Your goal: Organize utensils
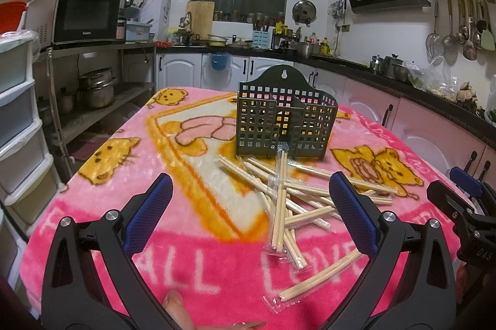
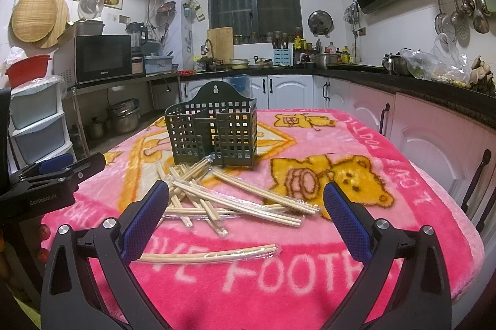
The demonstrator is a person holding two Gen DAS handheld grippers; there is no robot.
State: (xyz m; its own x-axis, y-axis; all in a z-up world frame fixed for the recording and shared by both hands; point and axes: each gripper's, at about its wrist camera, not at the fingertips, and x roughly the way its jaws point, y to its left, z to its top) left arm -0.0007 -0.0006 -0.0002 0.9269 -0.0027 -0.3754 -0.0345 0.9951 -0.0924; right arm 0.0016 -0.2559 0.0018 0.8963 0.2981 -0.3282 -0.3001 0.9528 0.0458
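A dark green perforated utensil holder stands upright on the pink blanket-covered table. It looks empty. A loose pile of wrapped wooden chopstick pairs lies in front of it. One wrapped pair lies apart, nearest me. My left gripper is open and empty above the table, short of the pile. My right gripper is open and empty, with the pile between its fingers in view. Each gripper shows at the edge of the other's view.
Kitchen counters with white cabinets wrap the back and right. A metal shelf with a microwave and pots stands at the left. Plastic drawers stand at the far left. Ladles hang on the right wall.
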